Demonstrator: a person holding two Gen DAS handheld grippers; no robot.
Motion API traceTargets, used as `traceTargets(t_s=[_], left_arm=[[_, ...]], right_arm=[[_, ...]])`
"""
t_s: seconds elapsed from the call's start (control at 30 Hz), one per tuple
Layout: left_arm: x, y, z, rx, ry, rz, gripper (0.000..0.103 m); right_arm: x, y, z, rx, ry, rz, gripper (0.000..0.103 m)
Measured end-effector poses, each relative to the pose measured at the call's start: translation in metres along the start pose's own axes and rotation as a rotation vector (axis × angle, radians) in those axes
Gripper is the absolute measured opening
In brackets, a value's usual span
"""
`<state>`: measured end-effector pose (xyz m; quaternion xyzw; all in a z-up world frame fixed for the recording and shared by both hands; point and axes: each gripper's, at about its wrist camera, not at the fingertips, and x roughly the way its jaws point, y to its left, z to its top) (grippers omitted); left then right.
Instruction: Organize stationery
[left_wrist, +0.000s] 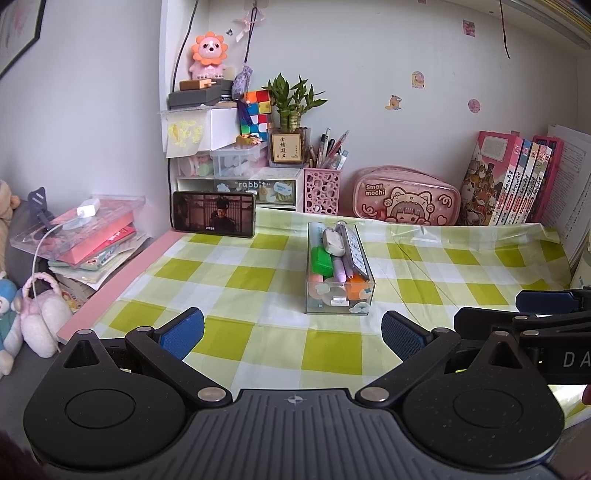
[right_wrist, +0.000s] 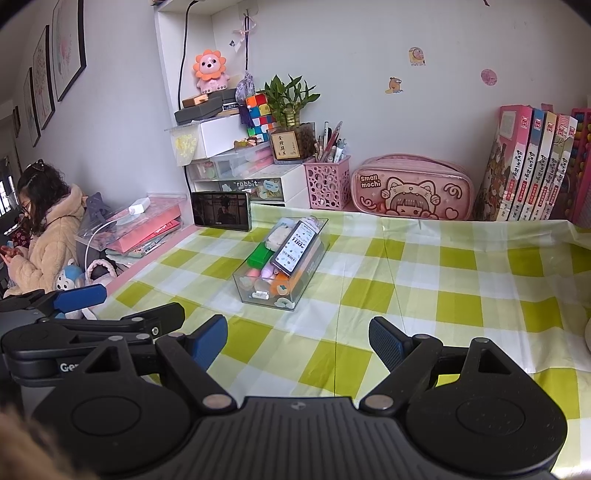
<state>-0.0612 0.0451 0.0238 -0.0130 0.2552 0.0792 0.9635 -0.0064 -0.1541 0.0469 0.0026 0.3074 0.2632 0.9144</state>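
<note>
Hovering wide open and empty, both grippers (left_wrist: 291, 332) (right_wrist: 297, 341) face the filled stationery box (left_wrist: 338, 269) ahead.

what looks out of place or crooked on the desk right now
The clear box on the checked cloth is overfilled: a flat labelled pack lies tilted across the erasers, poking above the rim. The box also sits at an angle to the cloth's squares.

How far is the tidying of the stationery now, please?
Looks nearly done: the clear box on the checked cloth already holds erasers and highlighters. Nothing is in hand; the left tool and right tool are open, short of the box. No loose stationery shows on the cloth.
</note>
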Motion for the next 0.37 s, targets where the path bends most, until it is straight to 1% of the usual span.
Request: traceTargets(t_s=[0.37], left_arm=[[-0.0005, -0.0014, -0.0025, 0.0, -0.004, -0.006, 0.098]], right_arm=[[-0.0006, -0.0006, -0.0001, 0.001, -0.001, 0.001, 0.08]])
